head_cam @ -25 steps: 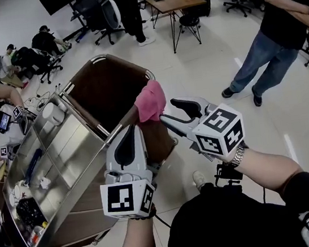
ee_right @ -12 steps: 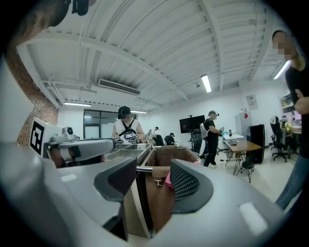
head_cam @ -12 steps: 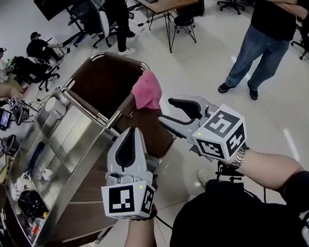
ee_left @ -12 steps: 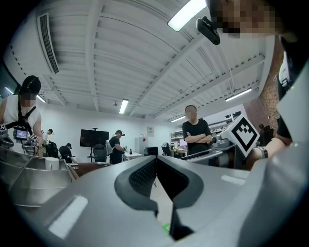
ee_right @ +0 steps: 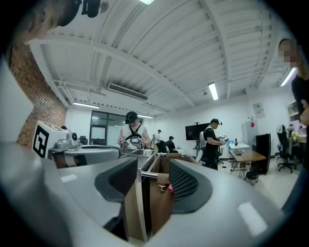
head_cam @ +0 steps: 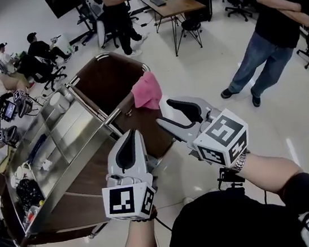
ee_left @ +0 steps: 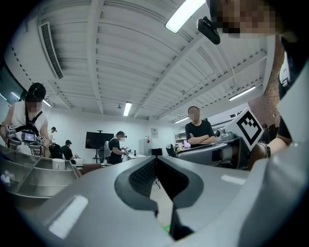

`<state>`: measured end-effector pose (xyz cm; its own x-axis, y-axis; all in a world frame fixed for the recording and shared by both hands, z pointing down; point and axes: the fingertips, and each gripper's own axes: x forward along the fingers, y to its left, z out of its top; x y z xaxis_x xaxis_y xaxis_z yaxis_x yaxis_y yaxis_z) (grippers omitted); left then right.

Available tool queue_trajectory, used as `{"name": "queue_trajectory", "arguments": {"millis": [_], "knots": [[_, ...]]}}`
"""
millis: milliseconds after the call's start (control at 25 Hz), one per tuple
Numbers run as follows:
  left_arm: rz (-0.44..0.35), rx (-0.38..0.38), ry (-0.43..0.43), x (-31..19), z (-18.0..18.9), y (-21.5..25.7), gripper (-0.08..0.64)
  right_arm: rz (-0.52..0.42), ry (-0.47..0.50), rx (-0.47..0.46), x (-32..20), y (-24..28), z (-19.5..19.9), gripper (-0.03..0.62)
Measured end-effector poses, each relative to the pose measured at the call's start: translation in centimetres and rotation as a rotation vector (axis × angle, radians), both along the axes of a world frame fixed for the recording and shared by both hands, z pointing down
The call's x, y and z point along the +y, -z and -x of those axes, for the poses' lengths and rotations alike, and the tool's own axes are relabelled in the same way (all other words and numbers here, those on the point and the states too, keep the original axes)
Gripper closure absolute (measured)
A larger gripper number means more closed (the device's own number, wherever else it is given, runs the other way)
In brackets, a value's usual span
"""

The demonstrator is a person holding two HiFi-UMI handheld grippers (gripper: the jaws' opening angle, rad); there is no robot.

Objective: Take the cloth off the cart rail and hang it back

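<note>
A pink cloth (head_cam: 147, 91) hangs over the cart rail (head_cam: 112, 116), against the brown bin's near wall. My right gripper (head_cam: 165, 113) is held in the air just short of the cloth, to its lower right, and does not touch it. Its jaws are apart and closing, with nothing between them. In the right gripper view the gripper (ee_right: 153, 173) points at the cart's end, where a sliver of the cloth (ee_right: 170, 188) shows. My left gripper (head_cam: 127, 150) hovers over the cart's near corner with its jaws shut and empty; in its own view the gripper (ee_left: 155, 163) faces the room.
The steel cart top (head_cam: 71, 138) carries a cup and small items at its left end. The brown bin (head_cam: 106, 84) sits at its far end. A person in jeans (head_cam: 270, 35) stands at the right, with others, chairs and a desk (head_cam: 167, 4) behind.
Both grippers have drawn back a little from the cart. The right jaws have narrowed slightly. The cloth still hangs on the rail.
</note>
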<state>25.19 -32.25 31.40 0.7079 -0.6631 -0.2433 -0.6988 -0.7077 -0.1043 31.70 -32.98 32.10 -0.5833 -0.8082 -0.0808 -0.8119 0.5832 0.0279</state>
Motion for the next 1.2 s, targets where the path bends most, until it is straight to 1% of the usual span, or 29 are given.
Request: {"name": "queue_trajectory", "arguments": {"millis": [160, 320, 480, 680, 960, 1200], "knots": [[-0.001, -0.001, 0.037, 1.5, -1.7, -0.2, 0.555, -0.029, 0.043, 0.003, 1.7, 0.6, -1.1, 0.405], [-0.003, -0.007, 0.064, 3.2, -4.0, -0.1, 0.555, -0.054, 0.074, 0.005, 3.6, 1.4, -3.0, 0.414], [-0.011, -0.016, 0.114, 5.0, -5.9, -0.1, 0.555, -0.076, 0.122, -0.002, 5.5, 1.6, -4.7, 0.419], [-0.017, -0.036, 0.141, 6.4, -8.0, -0.5, 0.555, -0.092, 0.148, -0.014, 6.8, 1.5, -6.7, 0.426], [-0.030, -0.047, 0.144, 8.2, -8.3, 0.1, 0.557, -0.113, 0.155, -0.017, 8.8, 1.8, -6.7, 0.459], [-0.033, -0.046, 0.129, 9.1, -7.2, 0.8, 0.557, -0.130, 0.132, -0.023, 9.8, 2.6, -5.6, 0.486]]}}
